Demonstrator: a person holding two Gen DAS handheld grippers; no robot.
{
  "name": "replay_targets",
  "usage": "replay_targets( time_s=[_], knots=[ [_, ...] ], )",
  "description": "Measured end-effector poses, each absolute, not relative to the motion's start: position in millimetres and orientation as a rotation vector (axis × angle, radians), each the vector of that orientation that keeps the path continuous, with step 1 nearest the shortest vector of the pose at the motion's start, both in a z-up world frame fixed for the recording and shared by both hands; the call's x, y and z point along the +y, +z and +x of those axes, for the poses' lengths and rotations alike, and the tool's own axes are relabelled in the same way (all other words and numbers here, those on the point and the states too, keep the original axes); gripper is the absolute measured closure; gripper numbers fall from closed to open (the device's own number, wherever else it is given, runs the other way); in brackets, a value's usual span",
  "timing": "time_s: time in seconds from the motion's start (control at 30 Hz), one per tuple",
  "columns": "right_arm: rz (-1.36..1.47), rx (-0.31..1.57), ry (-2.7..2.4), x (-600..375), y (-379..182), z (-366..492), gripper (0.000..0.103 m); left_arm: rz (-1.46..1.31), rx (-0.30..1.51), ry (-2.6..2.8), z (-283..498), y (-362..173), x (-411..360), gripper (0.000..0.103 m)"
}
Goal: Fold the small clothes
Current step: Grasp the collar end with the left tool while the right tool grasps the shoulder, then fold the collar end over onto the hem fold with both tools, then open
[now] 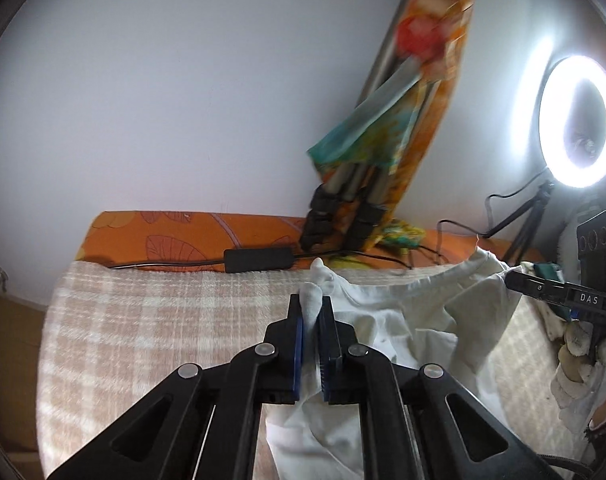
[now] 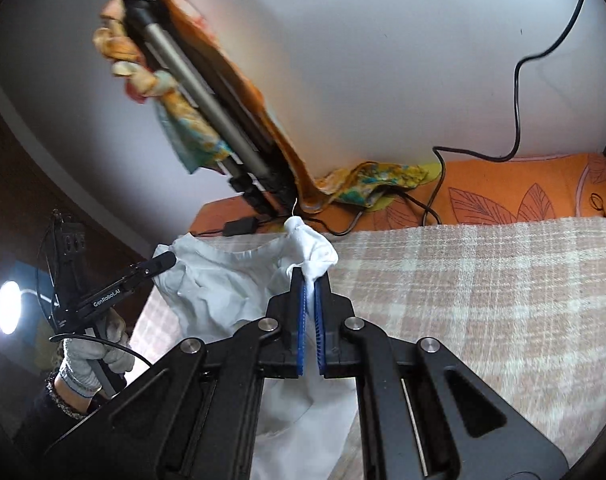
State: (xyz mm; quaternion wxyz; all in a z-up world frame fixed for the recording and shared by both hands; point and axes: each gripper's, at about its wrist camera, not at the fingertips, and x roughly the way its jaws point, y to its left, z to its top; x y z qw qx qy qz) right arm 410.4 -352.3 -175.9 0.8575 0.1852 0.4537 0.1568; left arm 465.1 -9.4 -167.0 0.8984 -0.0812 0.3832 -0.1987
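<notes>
A small white garment hangs stretched between my two grippers above a beige checked blanket. My left gripper is shut on one bunched corner of it. My right gripper is shut on the other corner of the white garment. In the left wrist view the right gripper shows at the right edge, gripping the cloth. In the right wrist view the left gripper shows at the left, held by a gloved hand. The cloth sags and wrinkles between them.
A folded tripod draped with an orange patterned scarf leans on the wall at the back. A lit ring light stands at the right. A black power adapter and cables lie on the orange sheet.
</notes>
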Motion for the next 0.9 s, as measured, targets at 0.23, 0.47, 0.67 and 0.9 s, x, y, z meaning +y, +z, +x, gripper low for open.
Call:
replay_targets(
  time_s=[0.23, 0.47, 0.67, 0.9],
  knots=[
    [0.336, 0.945, 0.357, -330.0, -134.9, 356.3, 0.098, -0.128, 0.741, -0.417, 399.6, -136.2, -3.4, 0.1],
    [0.275, 0.972, 0.358, -309.9, -116.2, 269.6, 0.098, -0.083, 0.717, -0.425, 322.0, -128.2, 3.6, 0.1],
    [0.243, 1.022, 0.337, -297.7, -135.6, 205.8, 0.098, -0.058, 0.738, -0.42, 253.9, -151.4, 11.0, 0.1],
    [0.189, 1.057, 0.32, -289.7, -157.3, 157.4, 0.098, -0.024, 0.773, -0.409, 198.8, -188.9, 10.1, 0.099]
  ],
)
